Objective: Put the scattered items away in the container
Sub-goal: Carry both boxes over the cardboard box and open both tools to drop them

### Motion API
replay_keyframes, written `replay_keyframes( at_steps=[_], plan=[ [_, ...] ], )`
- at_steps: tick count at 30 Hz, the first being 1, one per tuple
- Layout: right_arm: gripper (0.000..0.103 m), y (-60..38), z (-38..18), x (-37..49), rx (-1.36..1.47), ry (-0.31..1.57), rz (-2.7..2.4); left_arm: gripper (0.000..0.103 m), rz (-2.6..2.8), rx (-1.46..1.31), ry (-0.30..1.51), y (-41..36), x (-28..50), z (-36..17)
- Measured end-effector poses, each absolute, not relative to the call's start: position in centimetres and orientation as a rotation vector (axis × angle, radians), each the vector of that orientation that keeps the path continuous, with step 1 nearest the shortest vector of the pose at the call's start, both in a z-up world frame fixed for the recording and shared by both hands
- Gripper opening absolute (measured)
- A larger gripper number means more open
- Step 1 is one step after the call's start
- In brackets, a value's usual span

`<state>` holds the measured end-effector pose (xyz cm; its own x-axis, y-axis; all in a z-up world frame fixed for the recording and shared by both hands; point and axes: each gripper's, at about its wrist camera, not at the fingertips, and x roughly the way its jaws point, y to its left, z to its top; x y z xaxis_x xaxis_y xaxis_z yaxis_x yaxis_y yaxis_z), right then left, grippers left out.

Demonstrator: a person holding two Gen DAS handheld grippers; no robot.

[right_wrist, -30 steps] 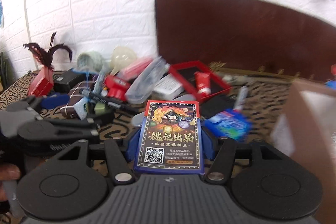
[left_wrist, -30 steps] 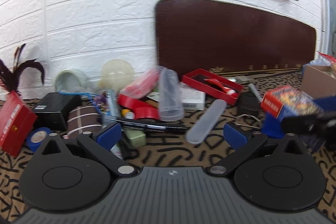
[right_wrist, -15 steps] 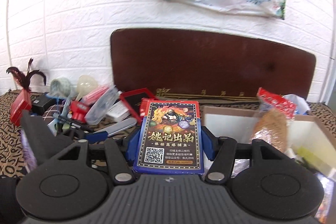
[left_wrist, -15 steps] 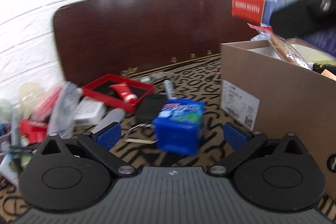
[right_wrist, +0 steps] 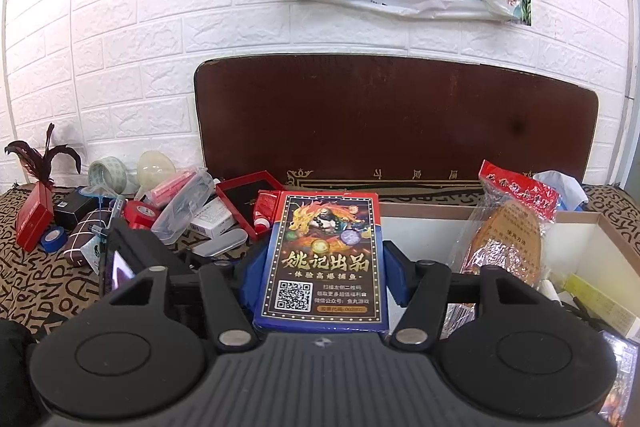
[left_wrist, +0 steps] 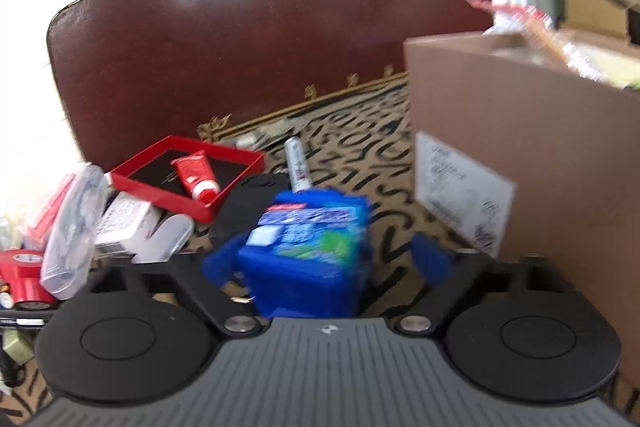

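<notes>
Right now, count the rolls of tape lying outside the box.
3. A clear roll by the wall, a red roll further forward and to its right, and a blue roll beside the small red box at far left. More may be hidden.

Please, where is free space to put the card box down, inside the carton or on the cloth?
Inside the cardboard box, white floor shows bare between its back wall and the brown snack bag. On the patterned cloth, a strip is free between the red tray and the box. The left pile around the red tape is crowded.
</notes>
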<state>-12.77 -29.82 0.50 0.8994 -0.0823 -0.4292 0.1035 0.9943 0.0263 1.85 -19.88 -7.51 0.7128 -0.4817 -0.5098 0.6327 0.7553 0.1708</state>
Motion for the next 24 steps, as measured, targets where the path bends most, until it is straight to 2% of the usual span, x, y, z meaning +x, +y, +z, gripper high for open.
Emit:
replay_keyframes(
  at_steps=[2,8,15,24],
  plan=[
    [0.058,-29.8,0.4,-12.7,0.052,0.444,-0.096,0.055,-0.645,0.335,0.493,-19.7,2.3,-7.5],
    [0.058,-29.7,-0.1,-12.3,0.053,0.458,-0.1,0.055,-0.598,0.271,0.486,-17.0,1.8,-6.2],
    [0.058,-29.7,0.7,-13.3,0.06,0.44,-0.1,0.055,-0.628,0.247,0.404,-15.3,-1.3,-1.7],
    [0.058,-34.5,3.4,-17.7,0.06,0.389,-0.201,0.055,-0.756,0.25,0.339,-20.3,-6.0,2.7]
  ],
)
